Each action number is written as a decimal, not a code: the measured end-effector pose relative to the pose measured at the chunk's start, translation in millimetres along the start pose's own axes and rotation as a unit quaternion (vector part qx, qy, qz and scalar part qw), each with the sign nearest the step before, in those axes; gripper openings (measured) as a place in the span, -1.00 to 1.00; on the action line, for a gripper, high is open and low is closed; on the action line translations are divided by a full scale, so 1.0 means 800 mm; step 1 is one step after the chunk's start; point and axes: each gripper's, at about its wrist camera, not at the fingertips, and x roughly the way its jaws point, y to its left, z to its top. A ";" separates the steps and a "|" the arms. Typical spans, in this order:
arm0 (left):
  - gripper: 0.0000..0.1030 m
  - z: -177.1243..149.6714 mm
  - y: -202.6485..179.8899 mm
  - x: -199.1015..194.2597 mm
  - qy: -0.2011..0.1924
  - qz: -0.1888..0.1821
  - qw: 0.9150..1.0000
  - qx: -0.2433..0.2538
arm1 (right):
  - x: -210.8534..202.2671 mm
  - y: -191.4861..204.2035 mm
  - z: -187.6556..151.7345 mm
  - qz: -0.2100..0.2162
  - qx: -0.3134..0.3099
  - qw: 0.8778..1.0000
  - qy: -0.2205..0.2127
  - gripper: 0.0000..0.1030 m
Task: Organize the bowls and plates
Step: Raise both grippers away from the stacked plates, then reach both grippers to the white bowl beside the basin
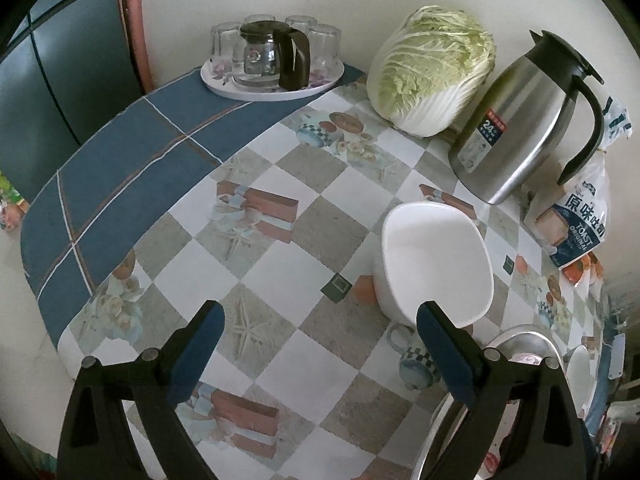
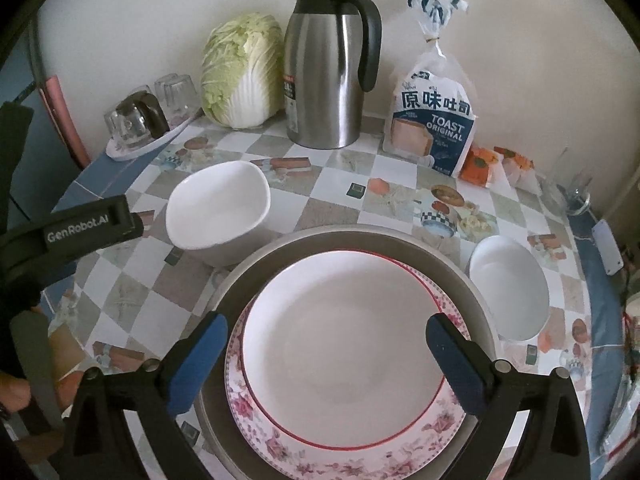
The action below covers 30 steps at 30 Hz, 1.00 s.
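Note:
In the right wrist view a grey plate (image 2: 248,280) holds a floral-rimmed plate (image 2: 280,452), and a white red-rimmed plate (image 2: 344,352) lies on top. My right gripper (image 2: 326,344) hangs open and empty above this stack. A squarish white bowl (image 2: 218,216) stands left of the stack, and a round white bowl (image 2: 508,288) stands right of it. In the left wrist view my left gripper (image 1: 320,332) is open and empty over the table. The squarish bowl (image 1: 436,264) is just beyond its right finger (image 1: 440,348). The stack's edge (image 1: 520,344) shows behind that finger.
Along the wall stand a tray of glasses with a glass pot (image 1: 272,60), a napa cabbage (image 2: 240,72), a steel thermos jug (image 2: 328,68) and a toast bag (image 2: 432,120). A drinking glass (image 2: 576,196) stands at the right table edge. The left gripper's body (image 2: 80,228) reaches in from the left.

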 end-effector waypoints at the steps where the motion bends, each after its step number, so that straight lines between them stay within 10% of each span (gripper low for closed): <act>1: 0.88 0.002 0.001 0.000 0.000 -0.003 1.000 0.000 | 0.000 0.003 0.000 -0.001 -0.001 1.000 0.000 0.96; 30: 0.88 0.060 -0.012 0.028 -0.029 -0.072 0.997 0.015 | 0.014 -0.007 0.073 0.042 0.109 0.993 0.009 0.97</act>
